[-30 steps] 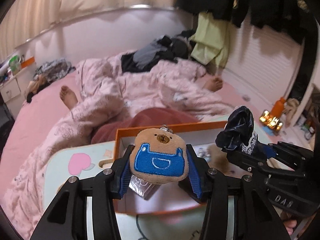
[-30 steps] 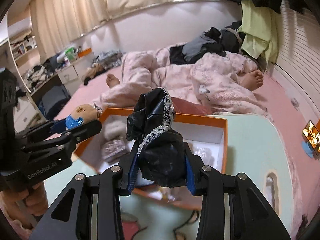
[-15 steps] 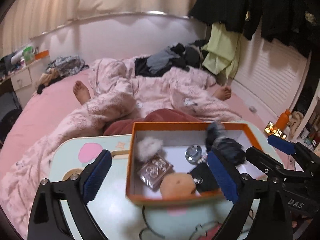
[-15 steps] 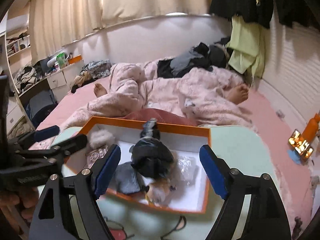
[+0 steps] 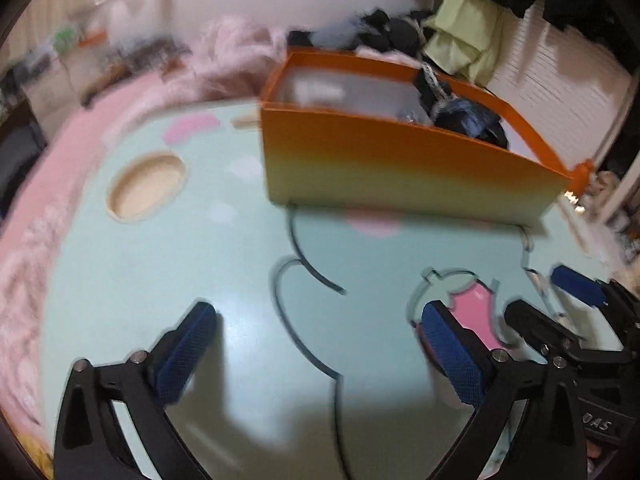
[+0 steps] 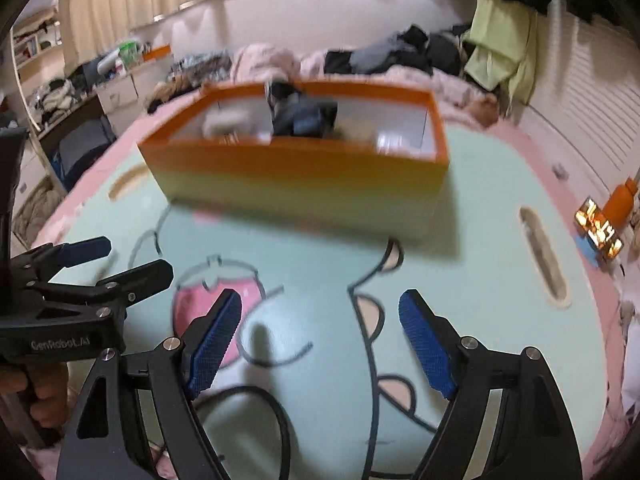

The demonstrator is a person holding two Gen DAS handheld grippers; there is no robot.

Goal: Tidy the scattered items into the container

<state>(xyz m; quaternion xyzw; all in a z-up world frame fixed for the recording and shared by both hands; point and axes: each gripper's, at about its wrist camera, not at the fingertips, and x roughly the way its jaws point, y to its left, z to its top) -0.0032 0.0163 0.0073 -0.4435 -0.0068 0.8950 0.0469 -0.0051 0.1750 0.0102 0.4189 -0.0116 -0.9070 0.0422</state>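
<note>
An orange box [image 5: 400, 160] stands at the far side of the mint table [image 5: 180, 280]; it also shows in the right wrist view [image 6: 296, 172]. A black lace-trimmed cloth [image 5: 460, 108] pokes above its rim, also seen from the right [image 6: 300, 112], beside a white fluffy item [image 6: 224, 120]. My left gripper [image 5: 320, 344] is open and empty, low over the table, well short of the box. My right gripper [image 6: 320, 328] is open and empty, also low over the table. The right gripper shows in the left view [image 5: 560, 304], the left gripper in the right view [image 6: 104, 260]. Both frames are blurred.
The table [image 6: 480, 260] has a cartoon print, a round recess [image 5: 146, 184] at the left and a slot [image 6: 544, 252] at the right. Behind it is a bed with a pink quilt [image 6: 264, 56] and clothes. An orange bottle [image 6: 620, 204] and a lit clock stand at the right.
Both grippers opened and dropped the plush bear and the black cloth into the box. They have since pulled back and down toward the near table, open and empty.
</note>
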